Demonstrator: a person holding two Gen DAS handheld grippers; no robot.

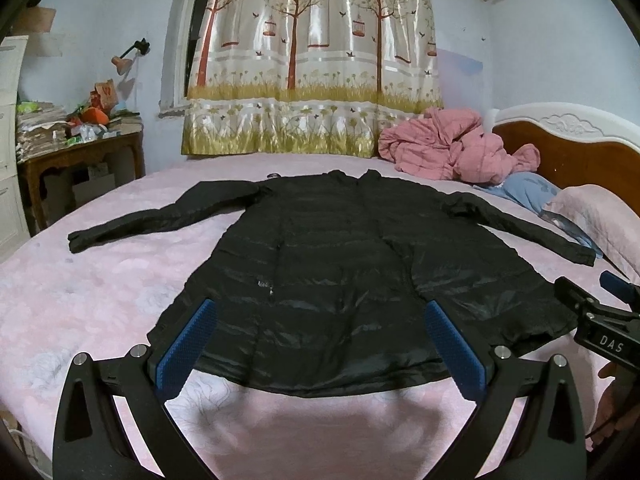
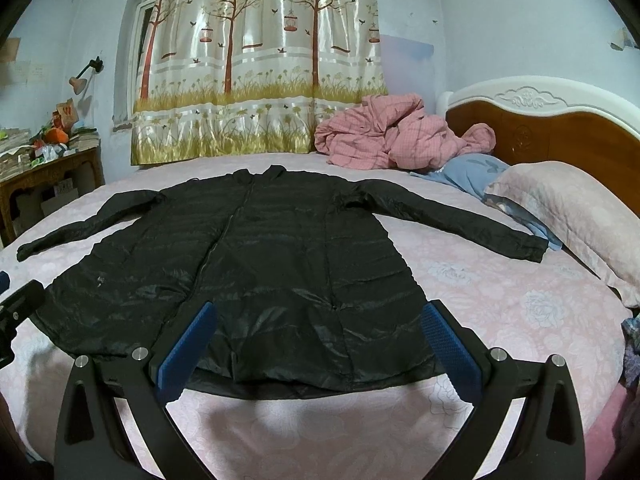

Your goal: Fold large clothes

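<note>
A long black padded coat lies flat on the pink bed, hem toward me, both sleeves spread out to the sides. It also shows in the right wrist view. My left gripper is open and empty, its blue pads above the hem's left half. My right gripper is open and empty above the hem's right half. The right gripper's body shows at the right edge of the left wrist view.
A crumpled pink quilt and a blue cloth lie at the bed's far right by a pink pillow and wooden headboard. A cluttered wooden side table stands left. A curtain hangs behind.
</note>
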